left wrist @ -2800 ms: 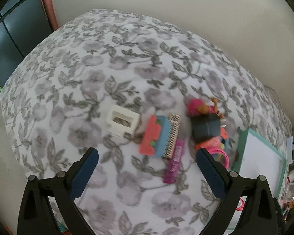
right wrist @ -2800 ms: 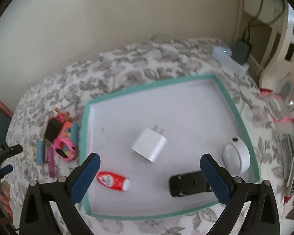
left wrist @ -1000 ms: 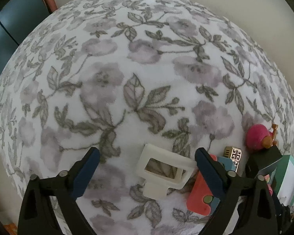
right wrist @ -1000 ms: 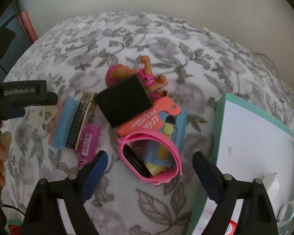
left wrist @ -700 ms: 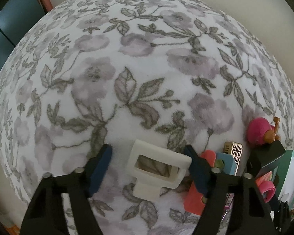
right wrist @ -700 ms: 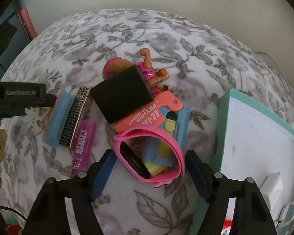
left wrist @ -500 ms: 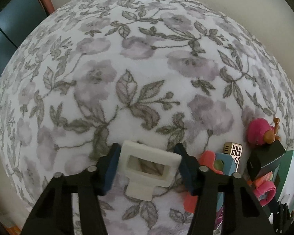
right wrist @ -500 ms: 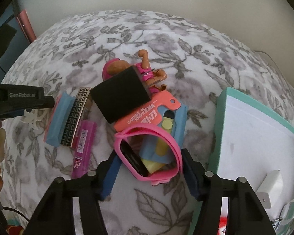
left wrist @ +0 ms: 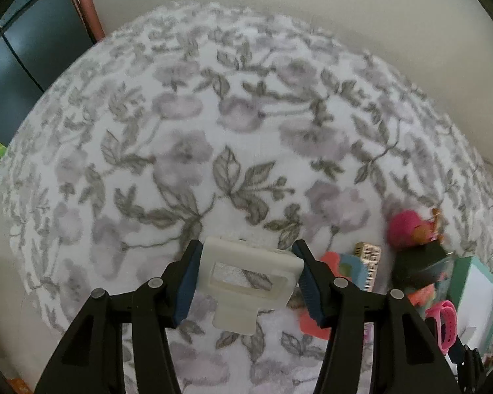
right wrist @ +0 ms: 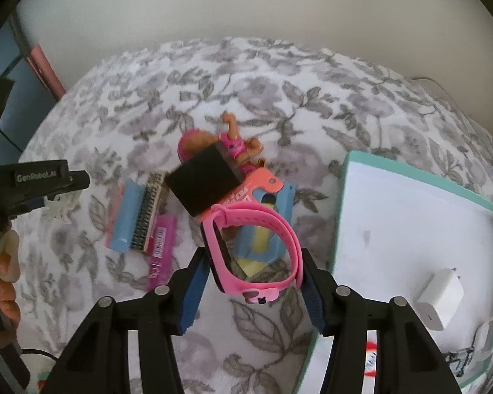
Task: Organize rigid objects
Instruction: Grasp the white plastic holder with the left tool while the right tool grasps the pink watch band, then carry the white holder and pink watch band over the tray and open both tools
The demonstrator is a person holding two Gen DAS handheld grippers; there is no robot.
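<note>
Pickup is the step in hand: the left tool (left wrist: 245,280) clamps a cream plastic frame (left wrist: 249,274) between its pads, and the right tool (right wrist: 251,284), jaws just closing, grips the pink watch (right wrist: 256,256). Next, I judge, both must carry rightward to the teal-rimmed tray (right wrist: 420,174) beside the right tool.

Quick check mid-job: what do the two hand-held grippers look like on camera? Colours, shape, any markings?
Both match: the left hand-held gripper and right hand-held gripper have matte black angular plastic arms with round silver rivets and dark blue ribbed fingers. In the right wrist view, the left unit's black body carries white "GenRobot.AI" lettering.
</note>
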